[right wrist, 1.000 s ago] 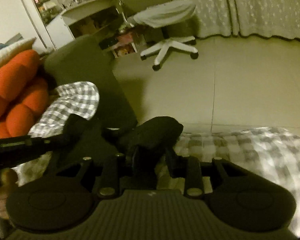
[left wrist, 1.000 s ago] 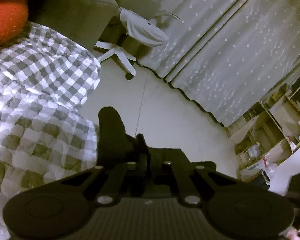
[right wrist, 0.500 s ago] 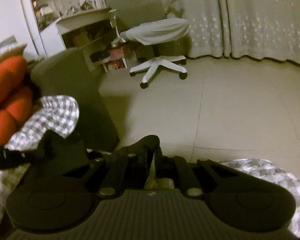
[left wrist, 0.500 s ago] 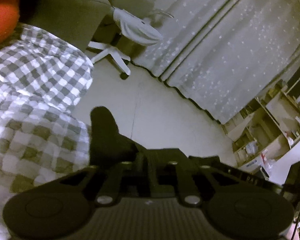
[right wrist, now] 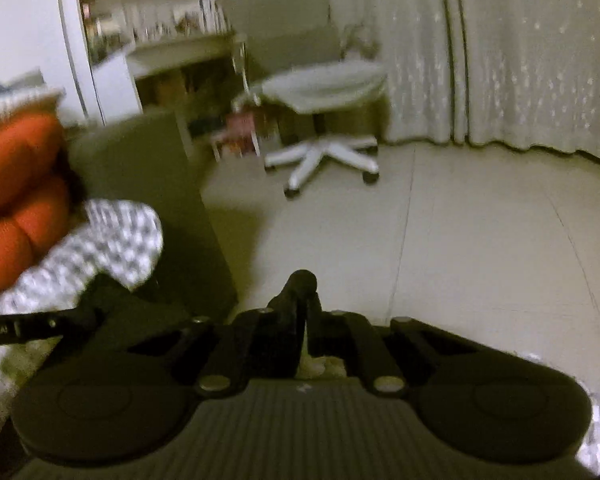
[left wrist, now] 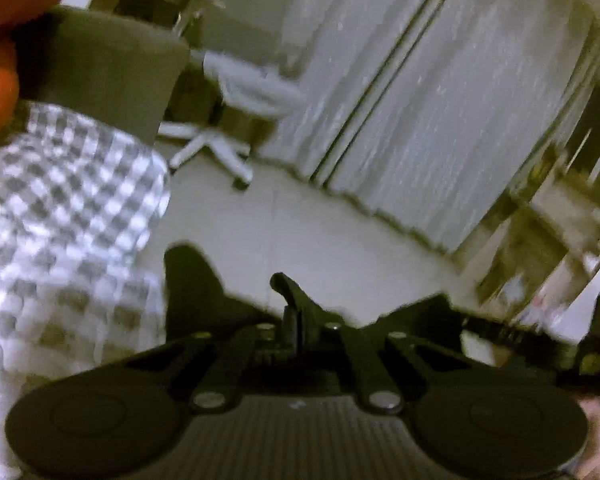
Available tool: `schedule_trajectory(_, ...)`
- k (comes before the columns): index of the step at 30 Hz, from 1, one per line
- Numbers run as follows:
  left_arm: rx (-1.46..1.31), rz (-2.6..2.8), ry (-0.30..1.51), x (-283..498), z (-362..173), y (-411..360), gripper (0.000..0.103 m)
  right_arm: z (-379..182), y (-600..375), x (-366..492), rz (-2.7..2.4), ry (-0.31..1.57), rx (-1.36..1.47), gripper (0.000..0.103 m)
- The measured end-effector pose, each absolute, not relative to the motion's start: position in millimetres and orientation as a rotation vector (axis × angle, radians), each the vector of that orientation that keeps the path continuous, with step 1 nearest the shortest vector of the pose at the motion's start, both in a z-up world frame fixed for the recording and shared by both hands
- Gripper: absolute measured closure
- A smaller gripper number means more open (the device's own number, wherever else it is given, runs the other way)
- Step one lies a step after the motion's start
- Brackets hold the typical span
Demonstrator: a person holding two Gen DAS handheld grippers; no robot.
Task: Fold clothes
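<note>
A black garment [left wrist: 188,280] bunches around my left gripper [left wrist: 290,292], whose fingers are pressed together on its edge. The cloth runs on as a dark band to the right below the fingertips. In the right wrist view the same black garment [right wrist: 116,300] lies to the left of my right gripper [right wrist: 302,288], which is shut with a dark fold pinched at its tip. Both views are blurred. Both grippers hang over the edge of a grey-and-white checked blanket [left wrist: 60,208] [right wrist: 120,236].
The blanket covers a grey-green sofa with an armrest [left wrist: 108,80] [right wrist: 148,168] and orange cushions [left wrist: 4,0] [right wrist: 16,168]. Beyond lie a pale tiled floor [right wrist: 460,240], a white swivel chair [left wrist: 236,92] [right wrist: 324,88], long curtains [left wrist: 440,100] [right wrist: 520,60] and cluttered shelves [left wrist: 548,220] [right wrist: 160,32].
The right jaws, spread around bunched black cloth a second ago, have closed on it. The left jaws parted briefly and shut again. In the right view the blanket has dropped almost out of sight.
</note>
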State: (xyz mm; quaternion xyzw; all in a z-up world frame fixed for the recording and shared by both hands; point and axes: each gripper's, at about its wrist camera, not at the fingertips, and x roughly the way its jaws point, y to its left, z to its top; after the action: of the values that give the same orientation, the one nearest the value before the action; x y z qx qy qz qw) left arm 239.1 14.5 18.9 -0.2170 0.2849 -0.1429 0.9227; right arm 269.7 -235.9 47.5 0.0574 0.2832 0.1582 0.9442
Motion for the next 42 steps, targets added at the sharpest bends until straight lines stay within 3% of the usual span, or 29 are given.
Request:
schedule_trajectory(5,-0.408,-0.267,0.641,243,11,7,0.102,26,-220,280,0.265,0.690,-0.020,0.098)
schedule_trajectory(8,-0.435,-0.267,0.681,245,3,7,0.101,26,-216,273,0.196,0.680,-0.083,0.080)
schedule_trajectory(9,-0.458,-0.275,0.679,245,4,9,0.101,34,-217,264,0.181,0.658,-0.091,0.079)
schedule_trajectory(15,-0.472,-0.287,0.658,241,15,7,0.101,89,-212,171,0.259,0.634,-0.150,0.074)
schedule_trajectory(19,-0.476,-0.295,0.673,239,16,5,0.101,101,-192,75,0.393,0.728,-0.115,0.073)
schedule_trajectory(25,-0.450,-0.296,0.718,239,12,-3,0.101,70,-142,-35,0.468,0.840,-0.099,0.073)
schedule_trajectory(30,-0.392,-0.292,0.719,237,9,-7,0.101,44,-114,-41,0.301,0.823,-0.288,0.073)
schedule_trajectory(31,-0.382,-0.291,0.716,237,10,-7,0.101,40,-115,-38,0.289,0.841,-0.272,0.074)
schedule_trajectory(34,-0.385,-0.261,0.710,238,9,-3,0.102,39,-114,-32,0.300,0.826,-0.292,0.097)
schedule_trajectory(35,-0.398,-0.250,0.708,239,9,-1,0.102,39,-115,-30,0.287,0.823,-0.293,0.100)
schedule_trajectory(42,-0.422,-0.231,0.673,239,12,8,0.102,73,-129,-68,0.460,0.673,-0.156,0.101)
